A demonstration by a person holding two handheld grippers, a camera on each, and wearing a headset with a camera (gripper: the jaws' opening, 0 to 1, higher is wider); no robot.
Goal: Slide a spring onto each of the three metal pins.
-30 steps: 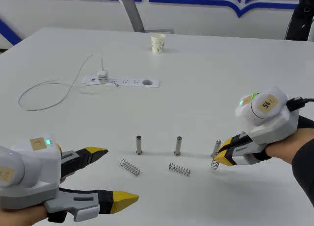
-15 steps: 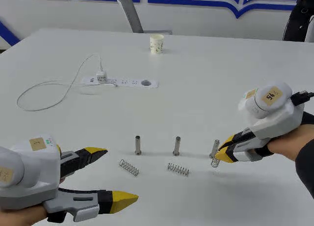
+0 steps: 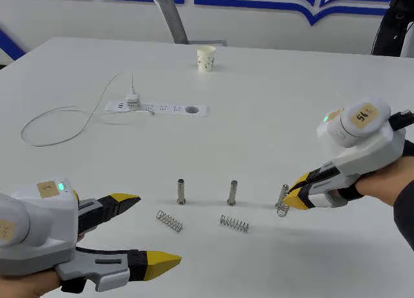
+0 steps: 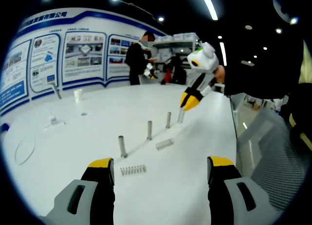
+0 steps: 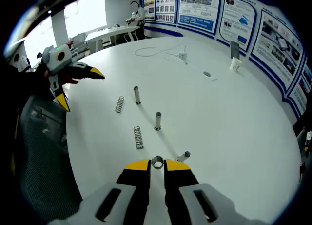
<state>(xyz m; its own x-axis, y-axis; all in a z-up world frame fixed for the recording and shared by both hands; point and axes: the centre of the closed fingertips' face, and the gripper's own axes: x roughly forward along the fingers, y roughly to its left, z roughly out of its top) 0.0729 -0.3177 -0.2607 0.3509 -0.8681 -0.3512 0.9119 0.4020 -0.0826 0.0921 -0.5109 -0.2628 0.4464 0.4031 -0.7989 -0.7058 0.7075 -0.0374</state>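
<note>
Table (image 3: 272,104) holds pins (image 3: 181,191), springs (image 3: 169,221), power strip (image 3: 162,108), perhaps paper cup (image 3: 206,57).

The pin (image 3: 284,191) nearest the right edge of the bench (image 3: 272,117) is partly hidden by the spring (image 3: 283,211); the left gripper (image 3: 160,229) is cut off at the picture's bottom corner.

Over the last second the right tongs (image 3: 292,200), clamped on a spring (image 3: 282,209), have lifted slightly. Their rear end has swung up and to the right, so they now slope more steeply down toward the tabletop (image 3: 272,136). The spring has risen a little with them alongside the leaning right-hand pin (image 3: 283,192)
</note>
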